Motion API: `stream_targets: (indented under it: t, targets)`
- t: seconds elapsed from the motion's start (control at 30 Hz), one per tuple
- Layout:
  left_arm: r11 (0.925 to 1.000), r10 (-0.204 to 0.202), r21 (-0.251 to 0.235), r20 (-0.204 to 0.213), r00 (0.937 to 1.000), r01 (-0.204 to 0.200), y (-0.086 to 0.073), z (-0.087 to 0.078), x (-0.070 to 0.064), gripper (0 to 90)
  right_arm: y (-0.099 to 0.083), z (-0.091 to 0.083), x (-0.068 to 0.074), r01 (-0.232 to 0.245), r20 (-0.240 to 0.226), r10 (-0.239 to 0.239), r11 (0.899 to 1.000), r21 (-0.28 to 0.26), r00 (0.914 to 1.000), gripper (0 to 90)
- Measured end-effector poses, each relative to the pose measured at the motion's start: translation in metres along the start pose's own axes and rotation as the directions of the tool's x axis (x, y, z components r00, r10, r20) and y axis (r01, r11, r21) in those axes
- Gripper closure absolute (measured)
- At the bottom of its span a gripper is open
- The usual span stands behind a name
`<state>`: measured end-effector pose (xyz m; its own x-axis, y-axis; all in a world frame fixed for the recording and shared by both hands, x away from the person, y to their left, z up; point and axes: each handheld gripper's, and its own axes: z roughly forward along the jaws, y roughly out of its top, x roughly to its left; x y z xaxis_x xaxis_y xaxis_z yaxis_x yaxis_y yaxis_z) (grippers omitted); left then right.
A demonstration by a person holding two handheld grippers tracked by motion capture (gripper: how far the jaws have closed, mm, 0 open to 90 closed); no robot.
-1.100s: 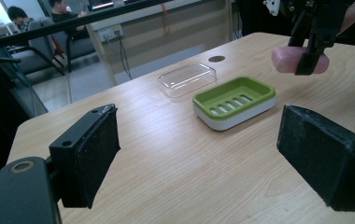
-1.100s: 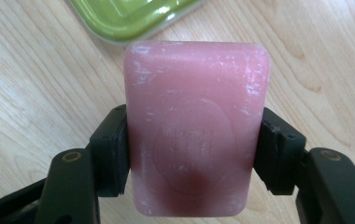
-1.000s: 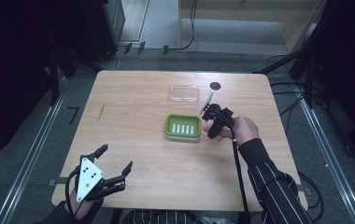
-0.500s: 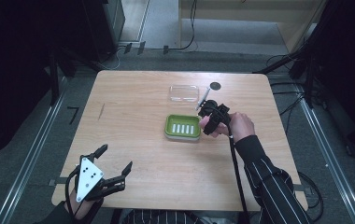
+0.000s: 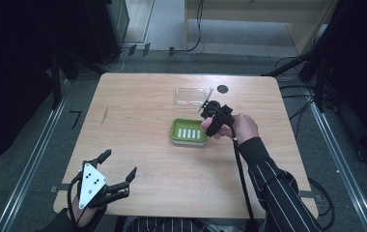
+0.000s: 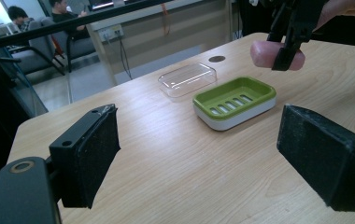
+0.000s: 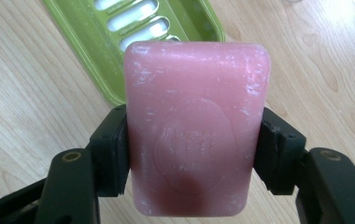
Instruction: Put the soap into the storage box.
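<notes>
Pink soap (image 7: 195, 126) clamped in my right jaws; lower it flat into the green dish (image 5: 188, 131) at 9 o'clock. Left jaws apart, idle.

Pink soap bar (image 7: 195, 128), stamped face up, held above table beside green slotted soap dish (image 5: 189, 131).

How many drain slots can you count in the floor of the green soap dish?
5. The slots lie side by side in one row along the floor of the green soap dish, near the table's middle. The pink soap, held above the dish's right end, hides none of them in the high view.
</notes>
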<state>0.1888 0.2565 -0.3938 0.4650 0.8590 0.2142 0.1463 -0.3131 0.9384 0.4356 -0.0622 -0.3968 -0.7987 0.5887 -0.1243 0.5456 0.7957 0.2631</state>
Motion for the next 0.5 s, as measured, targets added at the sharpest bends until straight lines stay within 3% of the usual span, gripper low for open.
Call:
stream_targets:
  t: [0.5]
  targets:
    - [1.0000,0.000,0.001,0.000,1.0000,0.000,0.000,0.000,0.000,13.3,0.012,0.000,0.002,0.021,-0.004,-0.021,0.999,-0.031,0.9998,38.8]
